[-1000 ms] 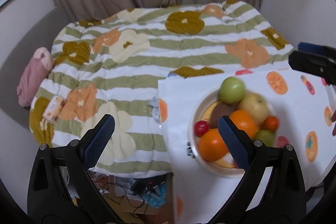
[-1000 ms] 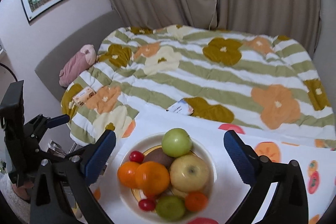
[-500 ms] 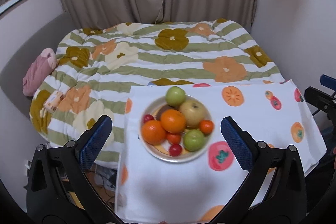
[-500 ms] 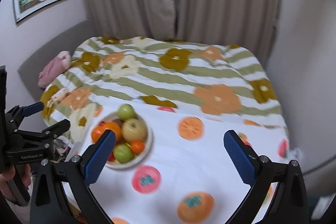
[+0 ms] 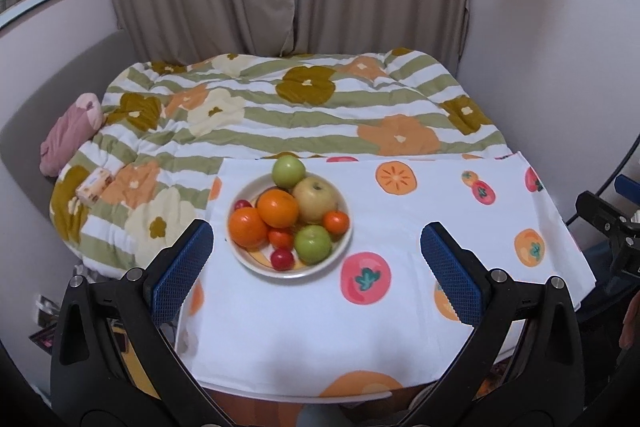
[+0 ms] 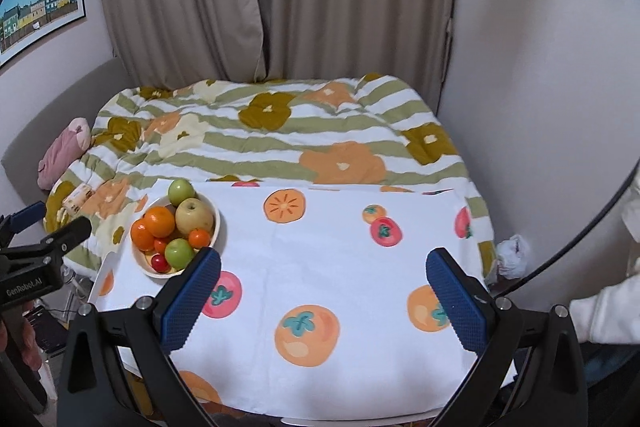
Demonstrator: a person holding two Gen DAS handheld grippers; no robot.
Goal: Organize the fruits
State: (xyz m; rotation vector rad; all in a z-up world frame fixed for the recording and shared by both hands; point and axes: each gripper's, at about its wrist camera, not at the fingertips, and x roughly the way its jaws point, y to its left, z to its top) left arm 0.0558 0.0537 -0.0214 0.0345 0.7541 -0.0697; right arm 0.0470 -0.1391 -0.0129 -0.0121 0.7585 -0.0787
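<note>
Looking down the left wrist view: left gripper point(image 5: 316, 267) fingers wide apart, nothing between them, held back above the near edge of the bench point(image 5: 400, 315). Bowl point(image 5: 347, 227) sits on the fruit-print cloth toward its far-left corner, framed just ahead of the fingers, probably so any fruit can be reached straight on. All fruit is heaped inside it: two oranges point(image 5: 248, 231), a yellow apple point(image 5: 315, 199), green apples point(image 5: 289, 171) front and back, small tangerines and red cherry tomatoes tucked in the gaps. Fruits are round, no real long axis; yellow apple's stem dimple faces up and a little toward the camera. No loose fruit on the cloth; its fruits are only printed.

Right wrist view: right gripper point(image 6: 323, 293) fingers also spread, empty, aimed over the bare middle of the cloth; bowl point(image 6: 216, 223) lies well off to its left. Left gripper's body shows at the left edge. Piled bowl fits either fruit gathered up or fruit waiting for sorting; can't tell which.
</note>
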